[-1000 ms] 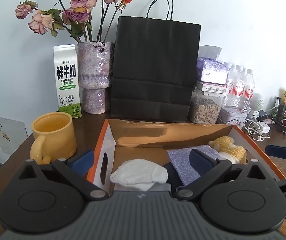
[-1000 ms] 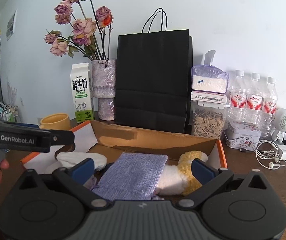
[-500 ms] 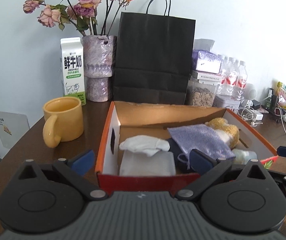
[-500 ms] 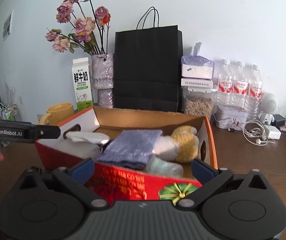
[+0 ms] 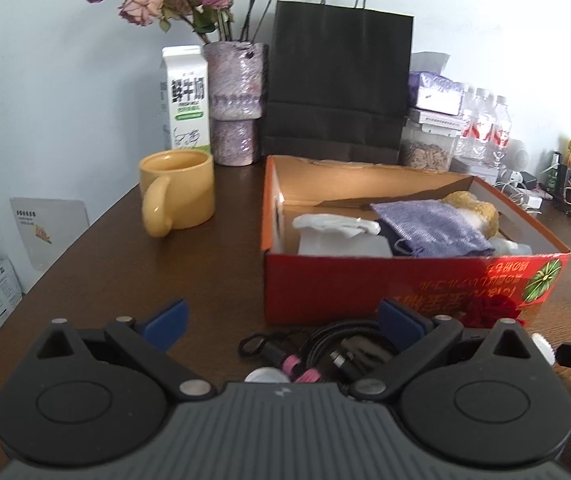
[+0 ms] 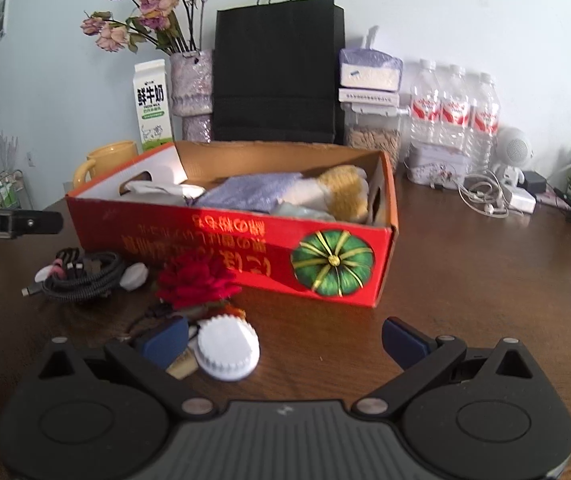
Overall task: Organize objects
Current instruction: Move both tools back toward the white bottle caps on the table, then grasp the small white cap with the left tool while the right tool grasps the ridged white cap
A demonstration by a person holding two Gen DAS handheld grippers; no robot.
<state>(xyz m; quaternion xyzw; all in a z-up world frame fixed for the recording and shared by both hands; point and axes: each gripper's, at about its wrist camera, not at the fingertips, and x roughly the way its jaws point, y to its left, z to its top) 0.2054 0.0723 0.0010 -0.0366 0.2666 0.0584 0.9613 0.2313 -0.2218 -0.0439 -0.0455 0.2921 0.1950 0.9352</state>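
Both claws spread wide and empty. Left gripper (image 5: 281, 320) hanging just above the coiled black braided cable (image 5: 341, 344), fingers straddling it, probably so that a straight drop puts the bundle between the pads. Right gripper (image 6: 283, 336) low over the dark brown wooden table (image 6: 465, 272), its left finger just beside the white ribbed round cap (image 6: 227, 354), nothing pinched.

Loose things still outside: cable bundle with pink-tipped plugs at the near left, red fabric flower (image 6: 197, 280) against the box front, white cap nearest of all. Gathered close to the open red cardboard box (image 6: 245, 248), most likely to keep each carry short.

Inside the box: folded lavender knitted cloth (image 5: 429, 228) laid flat across the middle, white tissue pack (image 5: 341, 236) at the left end, yellow-and-white plush toy (image 6: 341, 192) tucked at the right end. Soft things packed side by side, leaving little bare floor; small items would likely have to sit on top or in the gaps.

Far side, along the wall: yellow ceramic mug (image 5: 177, 192), white milk carton (image 5: 185, 98), tall black paper bag (image 5: 339, 76), apart from the sorting.

Judged partly done, three loose items left.
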